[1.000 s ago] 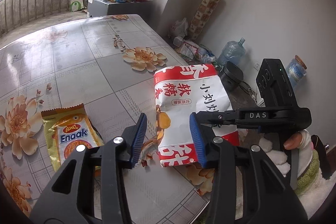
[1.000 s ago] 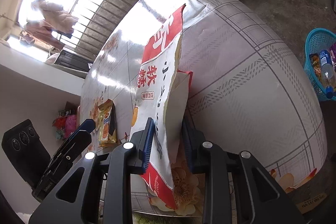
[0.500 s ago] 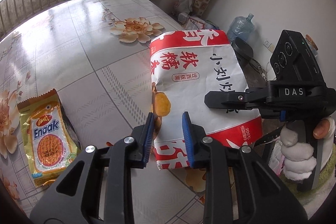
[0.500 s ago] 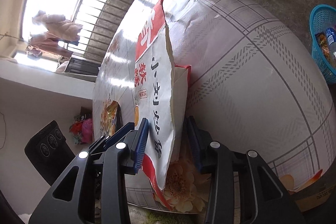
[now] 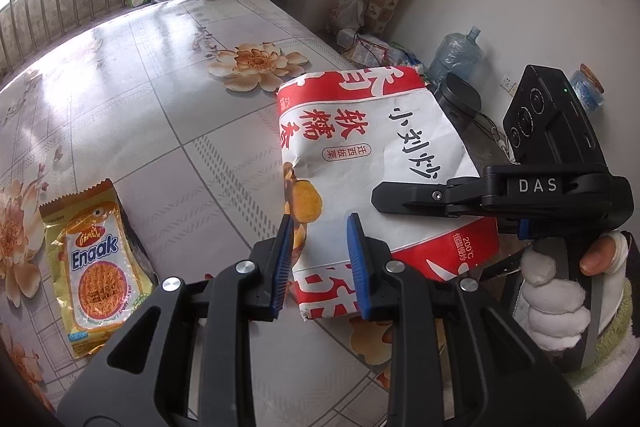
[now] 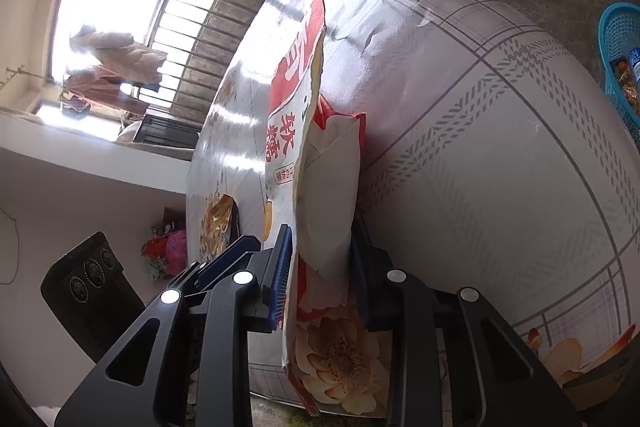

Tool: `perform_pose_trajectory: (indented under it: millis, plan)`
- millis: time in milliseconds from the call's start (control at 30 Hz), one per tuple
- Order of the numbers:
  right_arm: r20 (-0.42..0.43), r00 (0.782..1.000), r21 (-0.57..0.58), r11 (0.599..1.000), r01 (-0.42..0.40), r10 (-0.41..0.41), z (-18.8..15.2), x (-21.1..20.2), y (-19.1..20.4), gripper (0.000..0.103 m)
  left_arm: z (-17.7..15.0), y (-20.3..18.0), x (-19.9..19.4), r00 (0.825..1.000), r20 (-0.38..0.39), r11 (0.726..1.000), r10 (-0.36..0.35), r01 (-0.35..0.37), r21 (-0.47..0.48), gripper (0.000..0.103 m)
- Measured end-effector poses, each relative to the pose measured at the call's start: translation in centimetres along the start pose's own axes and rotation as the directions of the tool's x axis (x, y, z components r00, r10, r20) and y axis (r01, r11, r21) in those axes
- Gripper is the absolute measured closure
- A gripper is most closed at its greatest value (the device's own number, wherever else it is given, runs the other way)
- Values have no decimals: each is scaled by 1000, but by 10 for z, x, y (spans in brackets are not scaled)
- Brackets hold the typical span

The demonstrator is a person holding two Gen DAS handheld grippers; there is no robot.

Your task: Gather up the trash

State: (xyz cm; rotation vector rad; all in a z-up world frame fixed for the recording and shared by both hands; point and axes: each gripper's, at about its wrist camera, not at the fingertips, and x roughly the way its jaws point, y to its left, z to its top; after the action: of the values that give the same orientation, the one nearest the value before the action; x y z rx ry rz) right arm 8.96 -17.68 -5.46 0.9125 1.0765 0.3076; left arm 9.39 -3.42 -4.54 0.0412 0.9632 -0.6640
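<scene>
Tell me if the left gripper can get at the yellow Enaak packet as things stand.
Probably yes. The Enaak packet lies flat on the table, nothing on it. The left gripper holds nothing, its jaws above the red-and-white bag that the right gripper clamps.

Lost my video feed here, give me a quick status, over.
Right gripper shut on red-and-white paper bag. Left gripper open over bag's near corner. Yellow snack packet still on table. Nothing blocking.
</scene>
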Motion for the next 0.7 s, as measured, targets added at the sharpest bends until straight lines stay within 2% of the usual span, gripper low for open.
perform_pose_trajectory:
  millis: [100,200,433,700]
  plan:
    - [13,1000,2,1000,3,-3,1,-5,-3,75,-3,2,-14,1000,30,1000,7,-7,11,77]
    - [30,1000,12,1000,7,-8,2,-9,-6,75,-8,9,-31,998,63,999,29,-30,17,68]
    - [61,998,43,999,-3,1,3,-18,-15,75,-31,30,-61,987,88,990,135,-137,14,54]
    - [62,998,41,999,0,-3,0,-17,-13,75,-47,51,-57,968,63,970,243,-242,-15,52]
